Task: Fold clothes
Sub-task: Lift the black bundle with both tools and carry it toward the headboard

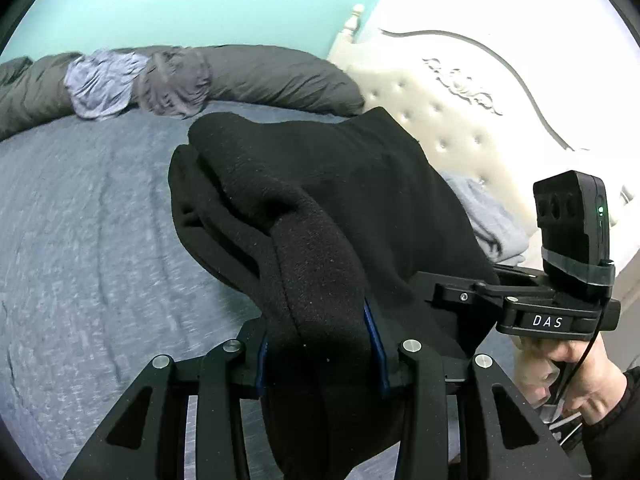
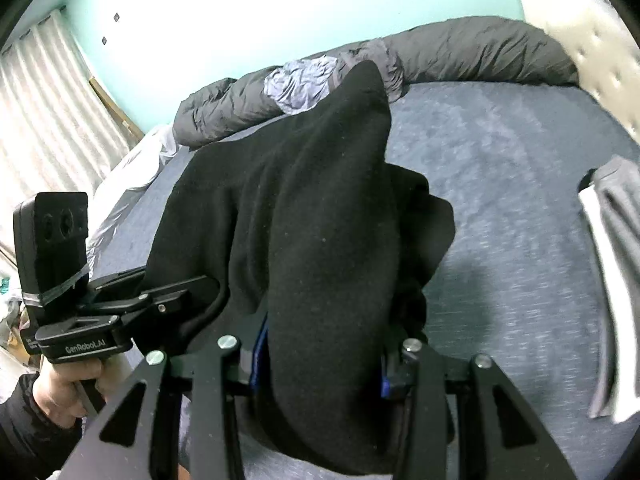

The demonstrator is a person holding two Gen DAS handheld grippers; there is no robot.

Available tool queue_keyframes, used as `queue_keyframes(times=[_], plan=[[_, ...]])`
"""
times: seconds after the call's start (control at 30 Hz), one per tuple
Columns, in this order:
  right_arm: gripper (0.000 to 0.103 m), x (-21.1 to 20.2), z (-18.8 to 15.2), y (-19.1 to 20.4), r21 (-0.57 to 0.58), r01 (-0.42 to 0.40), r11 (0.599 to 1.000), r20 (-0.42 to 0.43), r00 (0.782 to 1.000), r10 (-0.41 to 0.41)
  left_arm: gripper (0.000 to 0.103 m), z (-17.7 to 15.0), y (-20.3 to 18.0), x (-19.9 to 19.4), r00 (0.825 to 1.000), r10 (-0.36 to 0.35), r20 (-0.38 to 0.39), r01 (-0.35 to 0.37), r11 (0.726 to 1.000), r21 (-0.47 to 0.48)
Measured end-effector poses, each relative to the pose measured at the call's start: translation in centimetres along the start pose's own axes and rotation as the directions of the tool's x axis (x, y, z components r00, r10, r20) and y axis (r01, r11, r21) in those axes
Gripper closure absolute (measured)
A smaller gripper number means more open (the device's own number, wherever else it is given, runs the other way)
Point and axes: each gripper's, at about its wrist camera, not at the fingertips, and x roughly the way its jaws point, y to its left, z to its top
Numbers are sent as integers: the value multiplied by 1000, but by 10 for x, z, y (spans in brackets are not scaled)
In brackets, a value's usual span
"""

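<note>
Black fleece garment (image 1: pixel 320 208) bunches between both sets of jaws, apparently clamped, above the blue bed (image 1: pixel 100 220).

Both wrist cameras are looking forward along their fingers, close above the blue bed (image 1: pixel 80 220), sharing the black garment (image 1: pixel 320 208), grey duvet roll (image 2: pixel 480 52) and teal wall (image 1: pixel 200 0).

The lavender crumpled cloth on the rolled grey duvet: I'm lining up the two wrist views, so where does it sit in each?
Left wrist view: lavender crumpled cloth at upper left, on the rolled grey duvet, left of the black fleece garment.
Right wrist view: the cloth at upper centre, just left of the garment's raised tip.
Shared landmark: the cream tufted headboard, at the right in both.
</note>
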Motion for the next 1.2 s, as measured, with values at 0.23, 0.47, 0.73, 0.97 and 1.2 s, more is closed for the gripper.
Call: queue_keyframes(times=[0.23,0.47,0.73,0.97,1.2], plan=[[63,-53,12,-43,13,32,999,40,999,-32,61,30,-66,29,999,-39,3,39,998,44],[62,-106,29,-99,14,86,996,65,994,-87,61,63,-136,65,996,-84,3,83,993,82],[62,-173,53,-187,53,117,992,114,986,-123,61,110,-224,122,989,-148,5,146,981,124],[62,-208,55,-256,69,152,986,109,981,-159,61,125,-283,176,983,-180,-26,182,973,140],[62,-216,49,-306,84,174,981,92,979,-181,61,121,-309,223,982,-178,-56,184,974,133]])
